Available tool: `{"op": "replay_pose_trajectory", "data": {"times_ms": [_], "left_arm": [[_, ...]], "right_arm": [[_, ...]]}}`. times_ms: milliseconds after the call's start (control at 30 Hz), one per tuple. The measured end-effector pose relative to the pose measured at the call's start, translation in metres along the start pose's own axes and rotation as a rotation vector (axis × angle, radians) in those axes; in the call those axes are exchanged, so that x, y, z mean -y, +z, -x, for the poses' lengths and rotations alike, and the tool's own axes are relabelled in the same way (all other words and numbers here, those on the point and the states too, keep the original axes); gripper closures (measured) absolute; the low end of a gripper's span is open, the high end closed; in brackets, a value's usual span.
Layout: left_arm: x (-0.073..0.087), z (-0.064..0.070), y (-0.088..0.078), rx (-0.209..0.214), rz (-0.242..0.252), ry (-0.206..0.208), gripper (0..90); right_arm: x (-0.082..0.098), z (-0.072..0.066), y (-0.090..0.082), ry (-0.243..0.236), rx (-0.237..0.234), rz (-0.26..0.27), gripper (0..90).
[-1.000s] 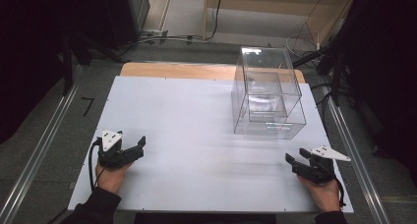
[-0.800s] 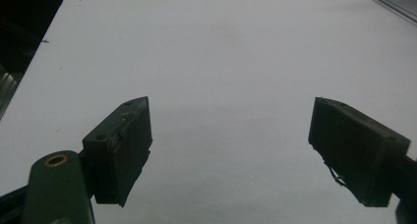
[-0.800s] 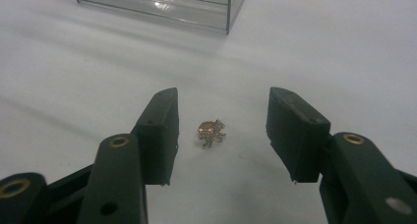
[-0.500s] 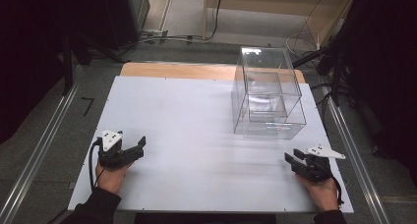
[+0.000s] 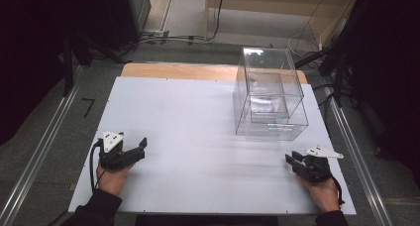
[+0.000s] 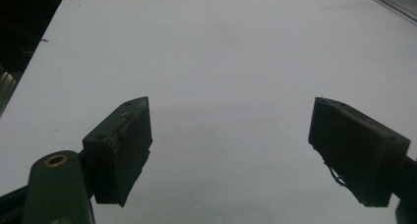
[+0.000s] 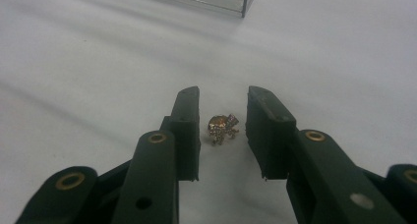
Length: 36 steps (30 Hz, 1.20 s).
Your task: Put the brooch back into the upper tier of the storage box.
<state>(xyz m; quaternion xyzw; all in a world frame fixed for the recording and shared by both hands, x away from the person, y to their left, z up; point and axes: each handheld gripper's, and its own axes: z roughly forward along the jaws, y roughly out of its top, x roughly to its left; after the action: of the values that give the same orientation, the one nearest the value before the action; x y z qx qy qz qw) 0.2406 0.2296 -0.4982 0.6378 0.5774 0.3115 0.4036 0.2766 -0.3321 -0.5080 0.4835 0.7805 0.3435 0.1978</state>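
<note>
No readable writing anywhere. Gold charm point(image 7: 222, 128) lies on the white mat point(image 5: 198, 117), near side of the clear box point(image 5: 270, 99), between the right gripper point(image 7: 223, 130) jaws, which have just been closing; small gaps remain either side, no contact. Left gripper point(image 6: 231, 150), far left of the box, jaws spread wide, empty.

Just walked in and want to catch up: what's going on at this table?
A person holds a gripper in each hand over a white table. The right gripper has just been closing its jaws around a small gold jewelled trinket lying on the table; small gaps remain, so it isn't gripped yet. The left gripper rests wide open with nothing between its jaws. A clear plastic box stands farther back.
</note>
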Motion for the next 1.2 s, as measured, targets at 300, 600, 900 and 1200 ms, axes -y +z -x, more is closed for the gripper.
{"op": "replay_pose_trajectory", "data": {"times_ms": [300, 600, 900, 1200], "left_arm": [[0.000, 0.000, 0.000, 0.001, 0.000, 0.000, 17.5], [0.000, -0.001, 0.000, 0.002, 0.000, 0.000, 17.5], [0.000, 0.000, -0.001, 0.002, 0.001, 0.000, 17.5], [0.000, 0.000, 0.000, 0.002, 0.002, 0.001, 17.5]], "right_arm": [[0.000, -0.002, 0.003, -0.010, 0.006, -0.021, 69.3], [0.000, -0.001, 0.003, -0.004, 0.015, -0.022, 73.5], [-0.003, -0.001, -0.003, 0.032, 0.022, 0.007, 74.1], [-0.008, -0.003, -0.011, 0.058, 0.023, 0.038, 74.1]]}}
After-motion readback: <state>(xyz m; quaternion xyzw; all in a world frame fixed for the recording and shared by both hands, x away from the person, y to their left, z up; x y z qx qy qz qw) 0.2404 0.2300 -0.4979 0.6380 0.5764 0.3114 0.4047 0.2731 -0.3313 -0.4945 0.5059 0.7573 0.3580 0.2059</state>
